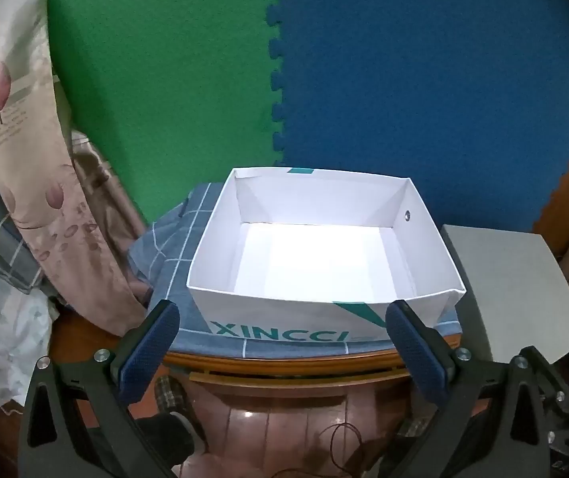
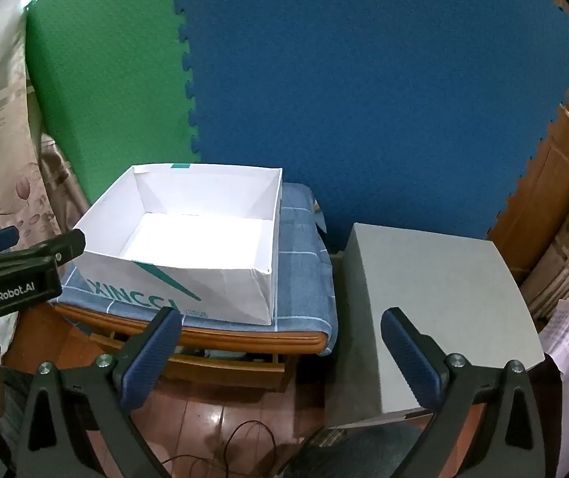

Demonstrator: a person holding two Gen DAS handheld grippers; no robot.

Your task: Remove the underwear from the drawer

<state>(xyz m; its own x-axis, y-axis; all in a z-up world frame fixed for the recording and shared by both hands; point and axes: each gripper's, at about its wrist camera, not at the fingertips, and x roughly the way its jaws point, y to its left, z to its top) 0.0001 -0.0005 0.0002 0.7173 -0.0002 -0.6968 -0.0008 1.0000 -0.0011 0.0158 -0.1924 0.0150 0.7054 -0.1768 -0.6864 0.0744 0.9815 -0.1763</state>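
Both of your tools, left tool (image 1: 280,342) and right tool (image 2: 280,352), hang spread and empty short of the white paper box (image 1: 324,314); no underwear or drawer shows, so next locate the drawer.

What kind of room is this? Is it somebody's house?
Probably a room in a home, maybe a bedroom. A flowered curtain hangs on the left, a checked blue cloth covers a wooden stool, and foam play mats lean behind an empty white paper box.
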